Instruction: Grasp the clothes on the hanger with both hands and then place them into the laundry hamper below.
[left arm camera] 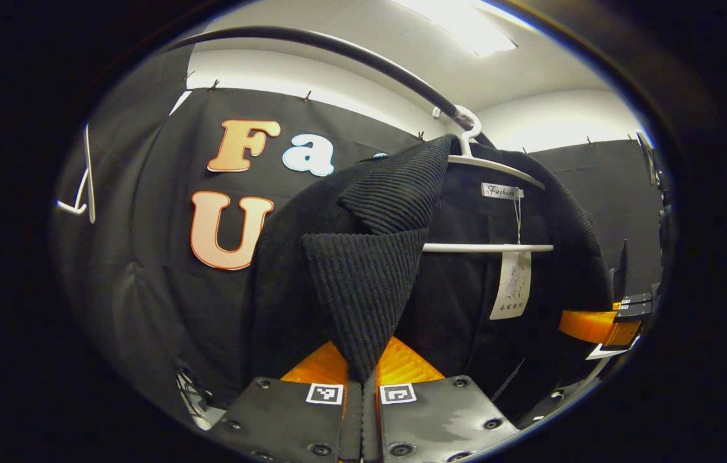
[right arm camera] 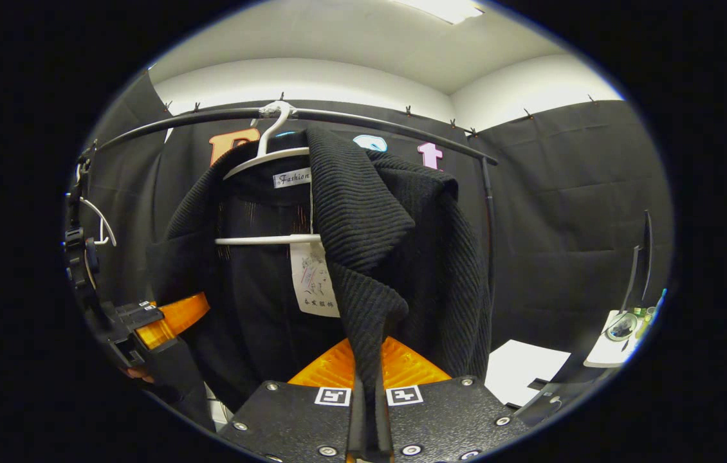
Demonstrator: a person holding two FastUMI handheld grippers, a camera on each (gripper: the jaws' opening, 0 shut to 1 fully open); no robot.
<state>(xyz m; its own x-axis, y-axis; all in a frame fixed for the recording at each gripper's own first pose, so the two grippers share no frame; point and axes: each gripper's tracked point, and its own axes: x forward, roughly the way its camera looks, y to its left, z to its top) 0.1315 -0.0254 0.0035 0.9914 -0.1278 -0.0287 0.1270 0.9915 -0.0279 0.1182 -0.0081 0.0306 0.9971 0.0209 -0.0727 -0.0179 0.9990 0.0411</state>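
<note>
A black ribbed jacket (left arm camera: 370,270) hangs on a white hanger (left arm camera: 486,247) from a black rail (left arm camera: 338,48). My left gripper (left arm camera: 361,379) is shut on the tip of one lapel, which runs down between its fingers. In the right gripper view the same jacket (right arm camera: 363,218) hangs from the hanger (right arm camera: 267,240), and my right gripper (right arm camera: 368,386) is shut on the other lapel's lower edge. Each gripper also shows in the other's view, beside the jacket: the right gripper (left arm camera: 585,325) and the left gripper (right arm camera: 174,315).
A paper tag (left arm camera: 511,283) dangles inside the jacket's collar. An empty white hanger (right arm camera: 103,225) hangs near the rail's end (right arm camera: 90,151). Low on the right lie a white sheet (right arm camera: 524,366) and a small white surface with oddments (right arm camera: 614,341).
</note>
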